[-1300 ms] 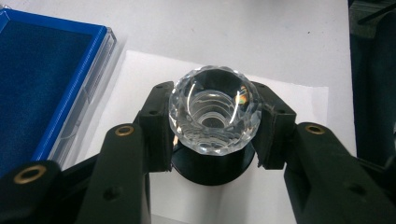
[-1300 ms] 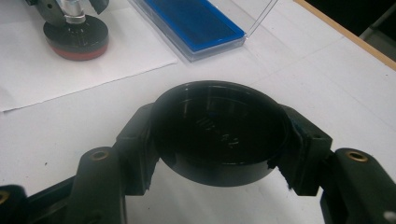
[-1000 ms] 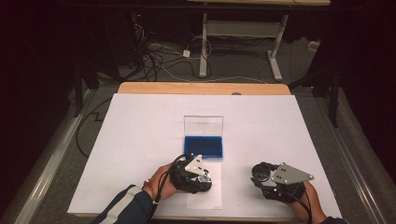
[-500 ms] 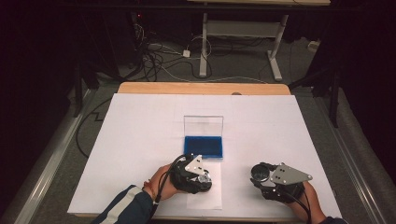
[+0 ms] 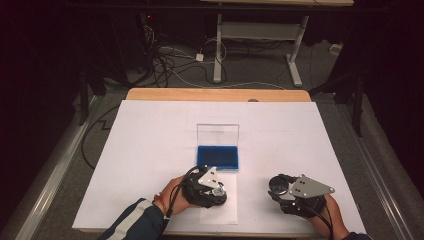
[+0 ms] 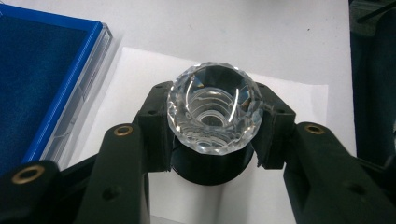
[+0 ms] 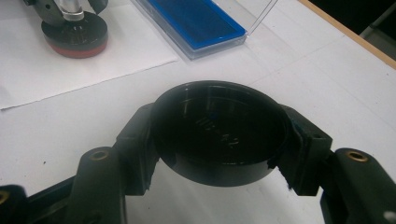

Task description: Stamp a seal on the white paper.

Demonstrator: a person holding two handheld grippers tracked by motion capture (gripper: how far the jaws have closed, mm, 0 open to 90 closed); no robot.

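Clear faceted glass, cut like a round crystal knob (image 6: 214, 111) with a stepped hollow centre, sits pinched between the black jaws of the left gripper (image 6: 212, 123); below it is a dull black round base (image 6: 210, 170). In the right gripper view the same piece (image 7: 72, 11) appears as a clear stem on a black disc with a red bottom rim, standing on a loose sheet of white paper (image 7: 60, 70). In the high view the left gripper (image 5: 207, 187) rests over that sheet (image 5: 220, 212), near the table's front edge.

Smooth, glossy and black, a shallow round cap (image 7: 219, 133) is clamped by its rim between the jaws of the right gripper (image 7: 219, 140); its hollow side faces the camera and faint pale lettering shows on its inner floor, too dim to read. In the high view the right gripper (image 5: 292, 192) holds the cap (image 5: 278, 185) near the front edge, well apart from the left gripper, with a grey three-cornered plate on top.

Farther back, just beyond the left gripper, lies an open case (image 5: 218, 156): a flat rectangular tray lined with matt blue felt, blue-edged, and its clear plastic lid (image 5: 218, 135) standing upright at the far side. The tray holds nothing but its lining.

All rests on a white-covered table (image 5: 150, 135) whose bare wooden far edge (image 5: 215, 95) is rounded at the corners.
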